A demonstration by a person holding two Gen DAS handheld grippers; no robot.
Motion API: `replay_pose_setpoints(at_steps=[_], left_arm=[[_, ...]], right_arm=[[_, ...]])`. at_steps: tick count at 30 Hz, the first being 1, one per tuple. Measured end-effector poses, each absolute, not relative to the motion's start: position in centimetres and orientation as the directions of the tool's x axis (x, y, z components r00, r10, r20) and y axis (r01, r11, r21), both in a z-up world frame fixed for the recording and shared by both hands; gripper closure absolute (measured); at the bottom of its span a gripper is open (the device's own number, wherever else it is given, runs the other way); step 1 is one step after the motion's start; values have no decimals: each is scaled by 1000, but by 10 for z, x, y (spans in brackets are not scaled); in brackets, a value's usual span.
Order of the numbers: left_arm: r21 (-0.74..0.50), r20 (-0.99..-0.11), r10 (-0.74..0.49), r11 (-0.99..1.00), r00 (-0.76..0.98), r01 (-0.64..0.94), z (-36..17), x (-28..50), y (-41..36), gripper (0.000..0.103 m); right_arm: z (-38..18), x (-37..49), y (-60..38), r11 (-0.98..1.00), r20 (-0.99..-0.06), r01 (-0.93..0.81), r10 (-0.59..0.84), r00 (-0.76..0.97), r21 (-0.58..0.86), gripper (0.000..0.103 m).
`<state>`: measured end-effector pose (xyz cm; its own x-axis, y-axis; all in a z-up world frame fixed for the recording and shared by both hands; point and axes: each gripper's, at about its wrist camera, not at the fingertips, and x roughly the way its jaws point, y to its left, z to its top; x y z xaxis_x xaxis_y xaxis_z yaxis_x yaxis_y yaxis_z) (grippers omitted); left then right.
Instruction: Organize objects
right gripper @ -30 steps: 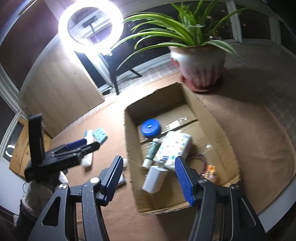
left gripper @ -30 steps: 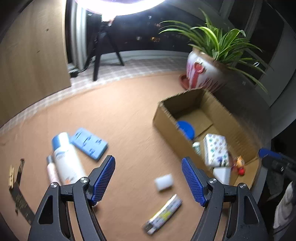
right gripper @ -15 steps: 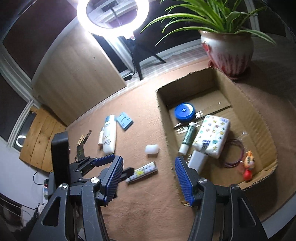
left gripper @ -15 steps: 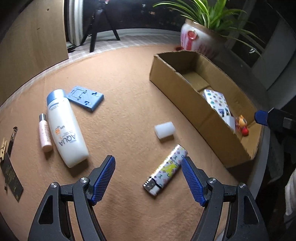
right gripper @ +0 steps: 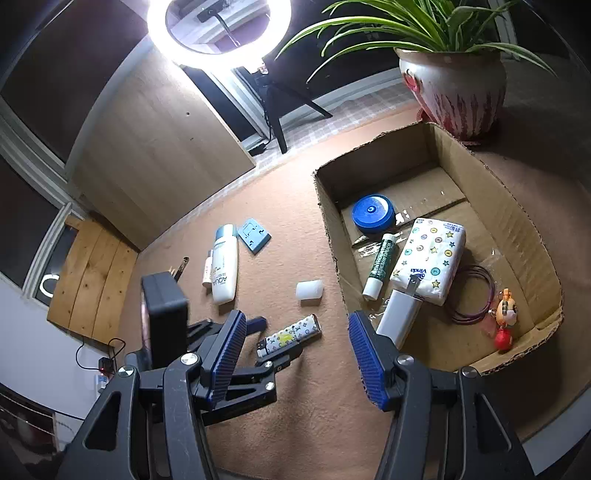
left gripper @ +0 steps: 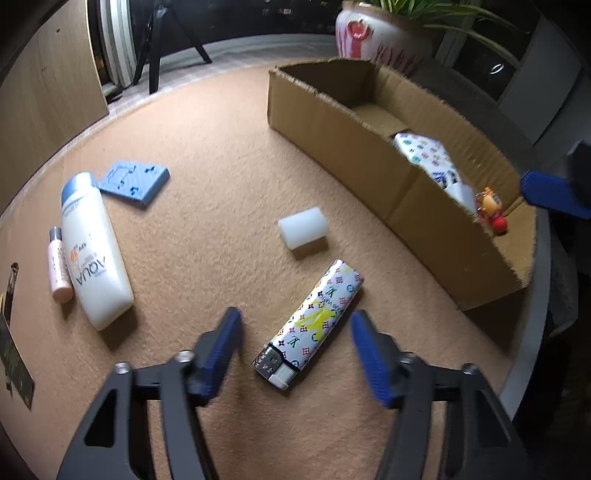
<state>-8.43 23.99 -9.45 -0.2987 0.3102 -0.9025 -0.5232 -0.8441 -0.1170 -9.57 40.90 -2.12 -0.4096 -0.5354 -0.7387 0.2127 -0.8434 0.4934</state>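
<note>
Tan felt covers a round table (left gripper: 229, 155) lit by a ring lamp (right gripper: 218, 29), with a potted plant (right gripper: 454, 88) at twelve o'clock beyond a cardboard box (left gripper: 369, 162). Lying loose on the felt, at about eight o'clock from the box in the left wrist view, is a patterned lighter (left gripper: 314, 321), its metal head toward the camera; a white cap (left gripper: 303, 229) lies just beyond it at twelve o'clock, and a white lotion bottle (left gripper: 92, 254) well off at nine o'clock. The lighter is judged light, rigid and smooth-sided, hence liable to slip or pivot; the best hold is across its two long flat sides near mid-length, clear of the metal head. The left gripper (left gripper: 295, 339) points steeply down over it, jaws closing to either side of the lighter's lower half, pads not yet touching it. The right gripper (right gripper: 295, 347) hangs tilted down near the box's near wall, jaws half apart with nothing between them. Already inside the box: a tissue pack (right gripper: 428, 258), blue lid (right gripper: 373, 212) and tube (right gripper: 380, 264).
</note>
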Motion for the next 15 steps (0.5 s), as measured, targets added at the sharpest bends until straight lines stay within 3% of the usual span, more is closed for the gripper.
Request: replay_pose_setpoints(at_steps=[5,7,15], left_arm=[[-123,-895,319,-849,-311,-514,-94,-83,235,56],[-124,-894,315,-858,-318,-499,-94,-84,231,68],[-155,-892,321,-878,-317,-452,-94,-77,201,76]], right_arm=[[-21,-96,401,-842,-741,230,-539,-400,489,49],[-21,-97,397,-841,-743,237,-541,-395,487,49],[-29,-104,364,-828,-757,284,-558,-338,484,49]])
